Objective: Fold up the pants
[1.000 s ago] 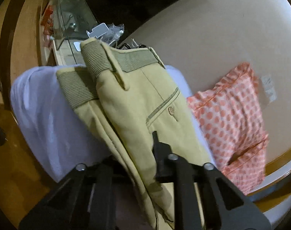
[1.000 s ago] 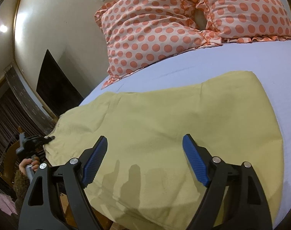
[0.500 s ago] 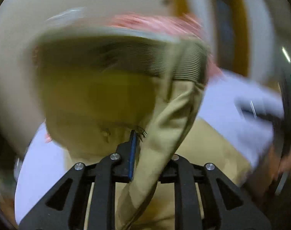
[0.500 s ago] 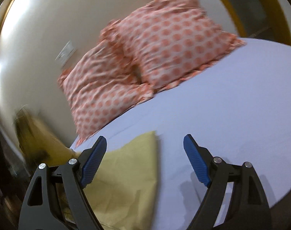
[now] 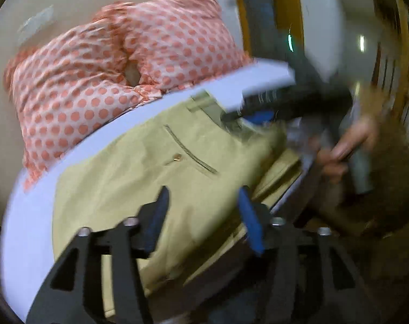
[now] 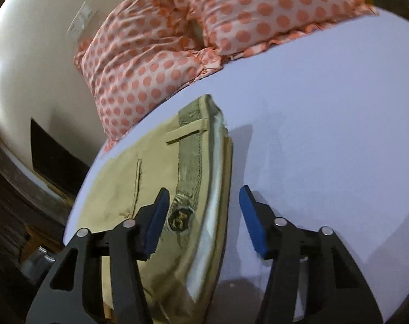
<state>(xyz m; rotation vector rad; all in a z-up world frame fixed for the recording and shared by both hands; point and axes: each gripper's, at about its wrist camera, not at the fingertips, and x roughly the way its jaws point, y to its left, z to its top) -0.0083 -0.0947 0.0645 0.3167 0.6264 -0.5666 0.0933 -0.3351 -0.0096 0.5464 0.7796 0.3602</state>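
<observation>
Khaki cotton pants (image 5: pixel 139 178) lie folded on the bed (image 5: pixel 29 216), waistband toward the polka-dot pillows (image 5: pixel 102 75) at eleven o'clock, probably so the doubled layers settle flat on the pale sheet. At the near edge, the left gripper (image 5: pixel 203 217) hovers over the cloth with its jaws apart, holding nothing. At three o'clock in that blurred view the right gripper (image 6: pixel 203 217) comes in beside the waistband (image 6: pixel 191 167); its own camera shows its jaws spread over the waistband's buttonhole end, empty, seemingly placed to press or square the fold. The button (image 6: pixel 180 217) bears an embossed mark, unreadable; no other writing shows.
</observation>
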